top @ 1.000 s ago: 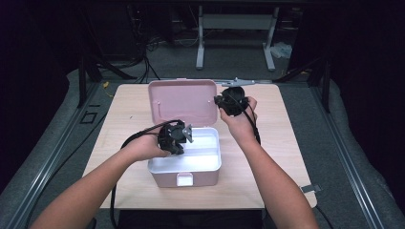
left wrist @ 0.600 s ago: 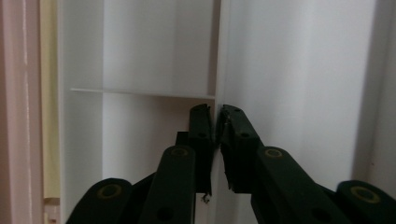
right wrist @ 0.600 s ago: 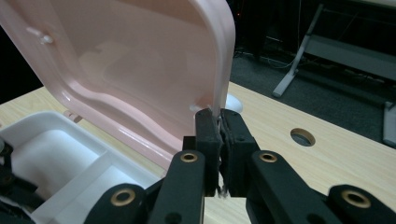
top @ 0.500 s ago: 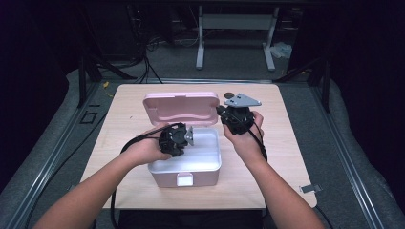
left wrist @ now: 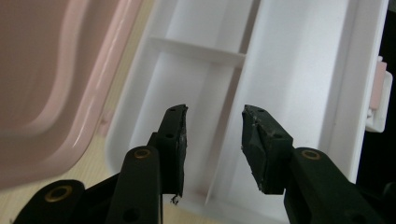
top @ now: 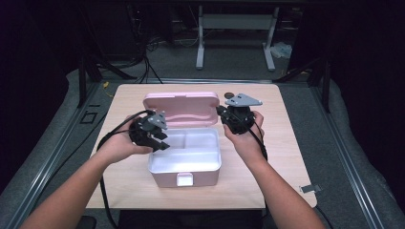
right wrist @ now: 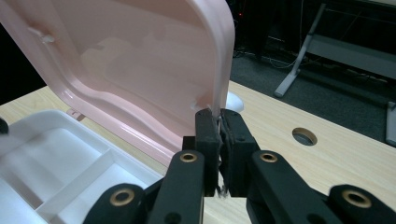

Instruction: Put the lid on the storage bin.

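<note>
Lid [right wrist: 140, 70] step: right tool [right wrist: 218, 122] pinches lid edge, box [top: 185, 157] open. Left tool [left wrist: 212, 135] w/ jaws just opening, nothing between. Next prob: swing lid, keep grip.

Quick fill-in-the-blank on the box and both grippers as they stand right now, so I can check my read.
1. The right gripper is shut on the edge of the pink ____.
2. The left gripper stands ____, nothing between its jaws.
3. The box inside is ____ in colour.

Missing words: lid; open; white
</note>
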Demonstrator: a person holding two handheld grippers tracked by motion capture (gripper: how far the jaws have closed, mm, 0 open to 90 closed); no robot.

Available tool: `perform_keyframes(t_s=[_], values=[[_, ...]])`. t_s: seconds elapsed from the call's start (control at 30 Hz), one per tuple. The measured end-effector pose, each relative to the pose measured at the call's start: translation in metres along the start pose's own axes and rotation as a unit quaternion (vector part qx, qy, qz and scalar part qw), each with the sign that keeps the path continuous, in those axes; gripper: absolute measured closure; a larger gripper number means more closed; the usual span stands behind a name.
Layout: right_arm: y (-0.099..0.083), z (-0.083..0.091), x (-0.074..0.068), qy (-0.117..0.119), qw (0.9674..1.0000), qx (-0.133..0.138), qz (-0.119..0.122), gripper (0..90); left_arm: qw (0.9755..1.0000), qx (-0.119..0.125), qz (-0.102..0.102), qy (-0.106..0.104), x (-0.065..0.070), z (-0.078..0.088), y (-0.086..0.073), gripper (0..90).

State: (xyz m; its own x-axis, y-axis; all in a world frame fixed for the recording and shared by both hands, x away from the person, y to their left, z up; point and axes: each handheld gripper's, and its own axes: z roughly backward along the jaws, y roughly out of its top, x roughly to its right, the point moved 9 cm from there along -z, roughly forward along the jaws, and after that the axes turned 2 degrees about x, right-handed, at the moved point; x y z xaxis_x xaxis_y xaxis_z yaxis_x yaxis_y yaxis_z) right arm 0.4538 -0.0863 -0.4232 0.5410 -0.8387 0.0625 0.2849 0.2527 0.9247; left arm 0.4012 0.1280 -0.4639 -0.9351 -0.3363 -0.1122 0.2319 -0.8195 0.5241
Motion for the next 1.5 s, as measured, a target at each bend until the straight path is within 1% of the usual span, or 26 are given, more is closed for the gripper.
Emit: perform_keyframes(t_s=[0.1, 0.2, 0.23, 0.27, 0.33, 0.4, 0.47, 0.53, 0.57, 0.6, 0.7, 0.77, 0.8, 0.9, 1.0, 1.03, 1.1, 1.13, 1.2, 1.23, 1.37, 1.4, 1.43, 1.5], values=[[0.0, 0.0, 0.0, 0.001, 1.0, -0.001, -0.001, 86.1, 0.9998, 0.002, 0.019, 0.005, -0.009, 0.009, -0.014, 60.3], [-0.001, 0.001, 0.0, 0.002, 1.0, -0.001, -0.002, 86.1, 0.9991, 0.008, 0.042, 0.004, -0.017, 0.016, -0.027, 60.9], [-0.001, 0.001, 0.0, 0.003, 1.0, -0.001, -0.002, 86.1, 0.9991, 0.008, 0.042, 0.004, -0.017, 0.016, -0.027, 62.0], [-0.001, 0.001, 0.0, 0.003, 1.0, -0.001, -0.002, 86.1, 0.9978, 0.016, 0.065, -0.001, -0.023, 0.019, -0.033, 63.5], [-0.001, 0.001, 0.0, 0.004, 1.0, -0.002, -0.001, 86.1, 0.9964, 0.021, 0.082, 0.002, -0.031, 0.023, -0.038, 67.0], [-0.001, 0.001, 0.0, 0.003, 1.0, -0.001, -0.001, 86.1, 0.994, 0.029, 0.105, 0.008, -0.04, 0.026, -0.041, 73.0], [-0.001, 0.001, 0.0, 0.003, 1.0, -0.002, 0.0, 86.1, 0.9921, 0.034, 0.12, 0.018, -0.051, 0.03, -0.042, 80.6], [-0.001, 0.001, 0.0, 0.003, 1.0, -0.002, 0.0, 86.1, 0.9892, 0.038, 0.137, 0.035, -0.064, 0.035, -0.041, 87.6], [-0.001, 0.001, 0.0, 0.004, 1.0, -0.002, 0.0, 86.2, 0.9875, 0.045, 0.146, 0.039, -0.069, 0.037, -0.038, 90.0], [-0.001, 0.001, 0.0, 0.004, 1.0, -0.002, 0.0, 86.2, 0.9862, 0.048, 0.154, 0.036, -0.073, 0.038, -0.036, 90.0], [-0.001, 0.001, 0.0, 0.006, 1.0, -0.001, -0.002, 86.2, 0.9854, 0.051, 0.156, 0.046, -0.084, 0.043, -0.026, 90.0], [-0.001, 0.001, 0.0, 0.006, 1.0, -0.003, -0.001, 86.2, 0.9845, 0.058, 0.158, 0.05, -0.089, 0.047, -0.018, 90.0], [-0.001, 0.001, 0.0, 0.006, 1.0, -0.003, -0.001, 86.2, 0.9845, 0.06, 0.155, 0.054, -0.092, 0.049, -0.014, 90.0], [-0.001, 0.002, 0.0, 0.009, 1.0, 0.0, -0.002, 86.2, 0.9835, 0.074, 0.154, 0.06, -0.099, 0.056, -0.002, 90.0], [-0.003, 0.003, 0.0, 0.011, 0.9999, 0.0, -0.003, 86.1, 0.9809, 0.096, 0.154, 0.069, -0.102, 0.062, 0.012, 90.0], [-0.003, 0.002, 0.0, 0.013, 0.9999, 0.002, -0.003, 86.0, 0.9815, 0.1, 0.148, 0.069, -0.101, 0.065, 0.017, 90.0], [-0.003, 0.002, 0.0, 0.014, 0.9999, 0.002, -0.001, 85.9, 0.9826, 0.093, 0.138, 0.083, -0.101, 0.069, 0.021, 90.0], [-0.003, 0.002, 0.001, 0.013, 0.9999, 0.003, -0.003, 85.9, 0.9833, 0.09, 0.134, 0.083, -0.101, 0.07, 0.021, 90.0], [-0.003, 0.002, 0.001, 0.016, 0.9999, 0.003, -0.004, 85.9, 0.9833, 0.092, 0.133, 0.083, -0.102, 0.07, 0.022, 90.0], [-0.003, 0.002, 0.001, 0.016, 0.9999, 0.002, -0.004, 85.7, 0.983, 0.097, 0.135, 0.078, -0.103, 0.071, 0.022, 90.0], [-0.003, 0.003, 0.0, 0.02, 0.9998, 0.003, -0.004, 85.5, 0.9842, 0.096, 0.13, 0.072, -0.099, 0.071, 0.022, 90.0], [-0.003, 0.004, 0.001, 0.012, 0.9999, 0.003, -0.005, 85.4, 0.9846, 0.095, 0.128, 0.071, -0.099, 0.071, 0.021, 90.0], [-0.004, 0.004, -0.001, 0.02, 0.9998, 0.005, -0.005, 85.3, 0.9849, 0.095, 0.127, 0.069, -0.097, 0.072, 0.021, 90.0], [-0.004, 0.006, -0.001, 0.02, 0.9998, 0.003, -0.004, 85.1, 0.9852, 0.095, 0.126, 0.066, -0.095, 0.072, 0.02, 90.0]])
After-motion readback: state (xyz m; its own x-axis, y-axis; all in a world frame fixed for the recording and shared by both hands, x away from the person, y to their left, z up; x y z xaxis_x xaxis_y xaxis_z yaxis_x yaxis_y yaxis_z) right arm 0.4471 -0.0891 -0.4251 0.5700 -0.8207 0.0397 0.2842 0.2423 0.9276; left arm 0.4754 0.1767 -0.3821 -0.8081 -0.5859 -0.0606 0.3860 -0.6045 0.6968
